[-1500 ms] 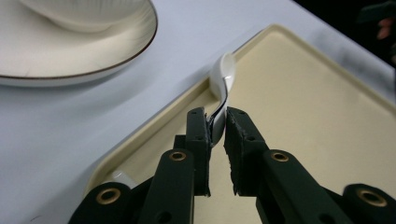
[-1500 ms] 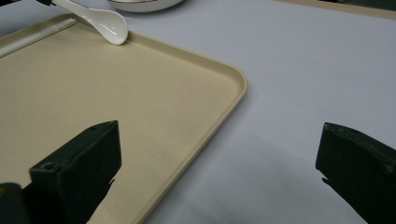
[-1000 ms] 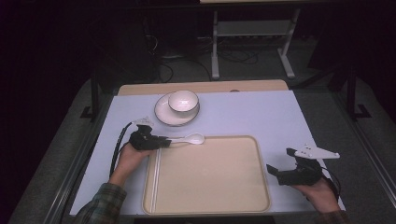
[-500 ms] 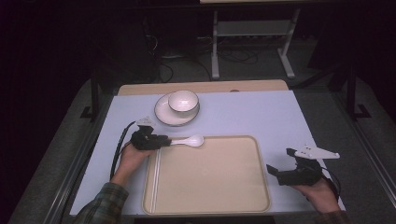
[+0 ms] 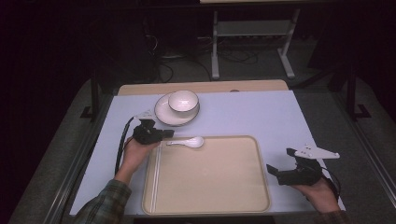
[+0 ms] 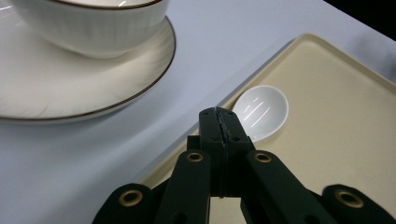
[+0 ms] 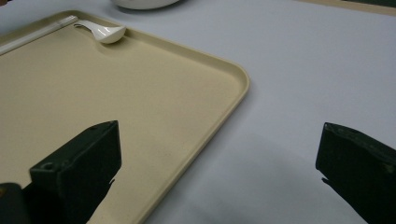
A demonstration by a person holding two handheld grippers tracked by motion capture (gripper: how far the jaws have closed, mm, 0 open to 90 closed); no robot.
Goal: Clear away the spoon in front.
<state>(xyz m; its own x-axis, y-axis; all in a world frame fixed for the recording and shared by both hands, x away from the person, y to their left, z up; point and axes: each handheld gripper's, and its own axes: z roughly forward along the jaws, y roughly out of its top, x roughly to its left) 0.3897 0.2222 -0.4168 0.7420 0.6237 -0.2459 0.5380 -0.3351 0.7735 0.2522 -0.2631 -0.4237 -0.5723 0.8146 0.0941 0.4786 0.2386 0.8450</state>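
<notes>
Left gripper (image 5: 164,134) clamping white spoon (image 5: 189,141) by handle at tray (image 5: 210,186) far-left corner, jaws just closing. Right gripper (image 5: 280,168) hovering wide, holding nothing, beside tray.

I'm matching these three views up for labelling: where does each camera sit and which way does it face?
High view: above the person's side, facing forward and down on the tray; both forearms show.
Left gripper view: on the left gripper, jaws shut on the spoon, facing the plate.
Right gripper view: on the right gripper, jaws open, facing across the tray.
All three share spoon and tray.
</notes>
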